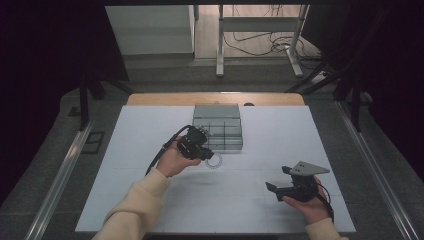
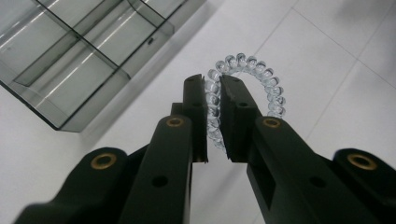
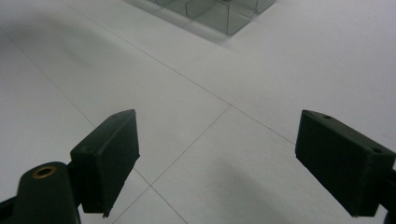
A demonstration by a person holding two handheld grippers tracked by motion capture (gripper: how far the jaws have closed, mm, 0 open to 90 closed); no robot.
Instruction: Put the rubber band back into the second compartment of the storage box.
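You had the left gripper point(image 2: 213, 100) clamped on the clear coil hair tie point(image 2: 261, 81) near the divided box point(image 1: 218, 127) toward the bench's far edge; right gripper point(image 3: 217, 163) wide, empty; no readable markings.

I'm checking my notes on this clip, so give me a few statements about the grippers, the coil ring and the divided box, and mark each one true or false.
1. The left gripper is shut on the clear coil ring. True.
2. The right gripper holds the ring. False: its jaws stand wide open with nothing between them.
3. The ring lies inside a compartment of the smoky divided box. False: it is outside the box, beside it over the white table.
4. The box compartments seen in the left gripper view look empty. True.
5. The right gripper rests against the box. False: it is well apart from it.
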